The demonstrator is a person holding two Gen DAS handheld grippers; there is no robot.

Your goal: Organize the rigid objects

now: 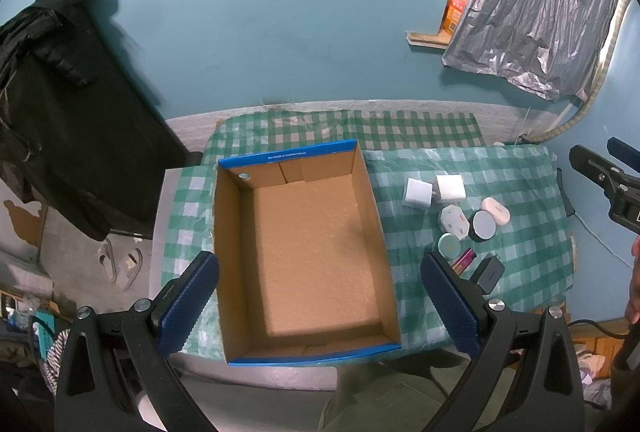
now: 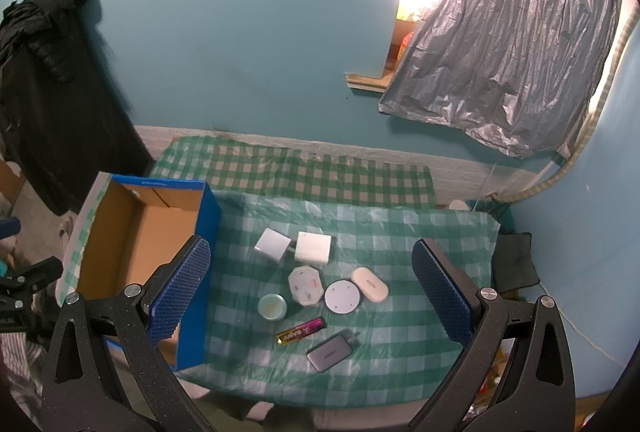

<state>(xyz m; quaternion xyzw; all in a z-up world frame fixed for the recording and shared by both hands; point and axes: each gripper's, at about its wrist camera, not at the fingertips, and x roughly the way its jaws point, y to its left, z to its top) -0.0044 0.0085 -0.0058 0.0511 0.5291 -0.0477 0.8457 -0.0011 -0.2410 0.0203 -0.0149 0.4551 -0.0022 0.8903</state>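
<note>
Both claws stood wide open, gripping nothing. The left gripper [image 1: 320, 302] hovered over the empty cardboard box [image 1: 312, 252] at the left of the checked tablecloth [image 2: 420, 352]. The right gripper [image 2: 310, 294] hung above the loose items right of the box: two white cubes [image 2: 273, 244] [image 2: 314, 247], an octagonal case [image 2: 306, 285], a round puck [image 2: 342, 296], a white oval case [image 2: 370, 284], a small green tin [image 2: 272, 306], a battery [image 2: 301, 330] and a grey adapter [image 2: 331, 348].

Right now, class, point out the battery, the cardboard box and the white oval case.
battery [image 2: 301, 330], right wrist view, middle of its body.
cardboard box [image 1: 296, 153], left wrist view, blue far rim.
white oval case [image 2: 370, 284], right wrist view, centre of its lid.
</note>
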